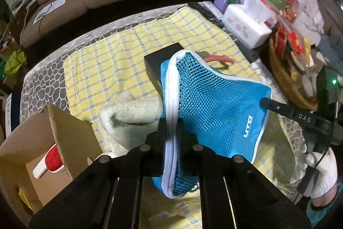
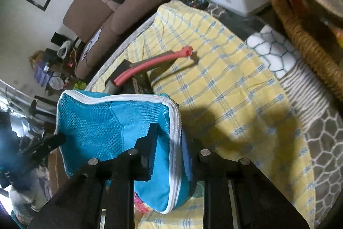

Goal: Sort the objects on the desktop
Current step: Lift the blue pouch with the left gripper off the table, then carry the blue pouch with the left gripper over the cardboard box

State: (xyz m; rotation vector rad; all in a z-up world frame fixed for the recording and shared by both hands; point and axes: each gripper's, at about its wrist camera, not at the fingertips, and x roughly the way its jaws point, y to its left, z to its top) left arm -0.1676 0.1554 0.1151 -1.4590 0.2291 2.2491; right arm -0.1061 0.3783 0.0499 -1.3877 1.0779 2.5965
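Black box (image 1: 163,57) behind pouch (image 1: 214,104) (w/ towel (image 1: 128,113))

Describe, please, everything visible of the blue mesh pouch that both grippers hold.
The blue mesh pouch is a soft fabric bag, part open netting, part plain cloth, with a white zipper along its edge and a white printed logo. It hangs lifted above the yellow checked cloth, crumpled and tilted. The left gripper is shut on its zipper edge; the right gripper clamps the opposite zippered side. Something pink shows below it; whether inside is unclear.
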